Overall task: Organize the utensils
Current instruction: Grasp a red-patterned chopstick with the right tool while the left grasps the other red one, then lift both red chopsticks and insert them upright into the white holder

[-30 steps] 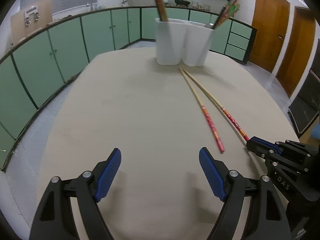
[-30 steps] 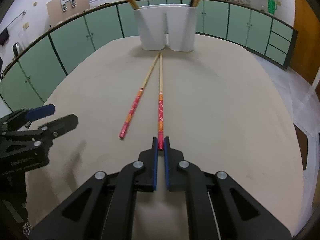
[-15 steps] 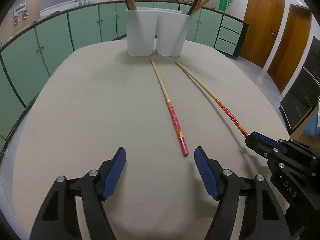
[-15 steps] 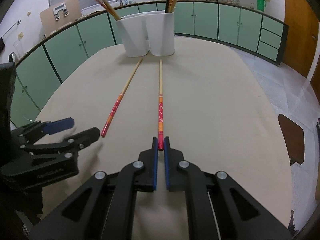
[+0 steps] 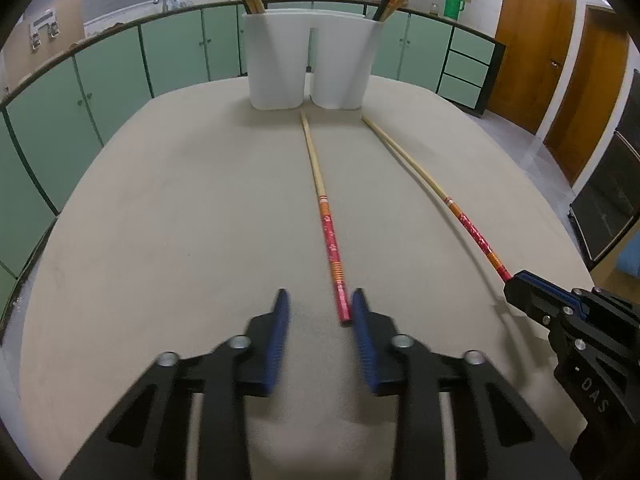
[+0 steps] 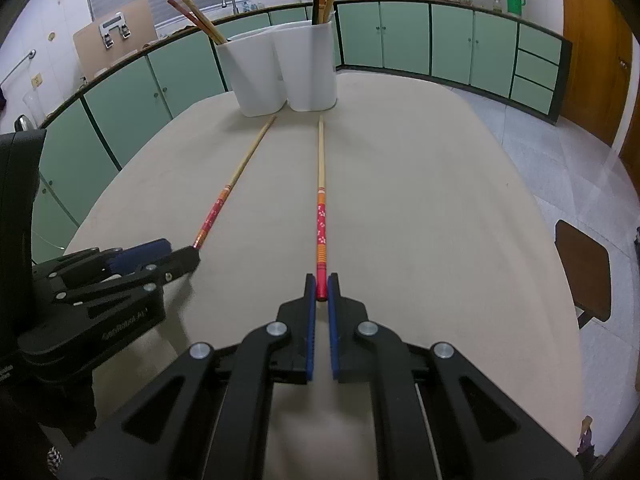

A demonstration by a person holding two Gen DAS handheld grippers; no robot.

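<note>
Two long bamboo chopsticks with red patterned ends lie on the beige table, tips toward a white double utensil holder. My left gripper is half closed around the red end of the left chopstick, which sits against the right pad; the jaws are blurred. This chopstick also shows in the right wrist view. My right gripper is shut on the red end of the right chopstick, which also shows in the left wrist view.
The holder has several chopsticks standing in both cups. Green cabinets curve around the room, wooden doors stand at right. A dark stool stands beside the table's right edge. The table stretches wide to the left.
My left gripper has moved right onto the left chopstick's red end and its jaws have narrowed around it. My right gripper stays shut on its chopstick, shifted slightly.
</note>
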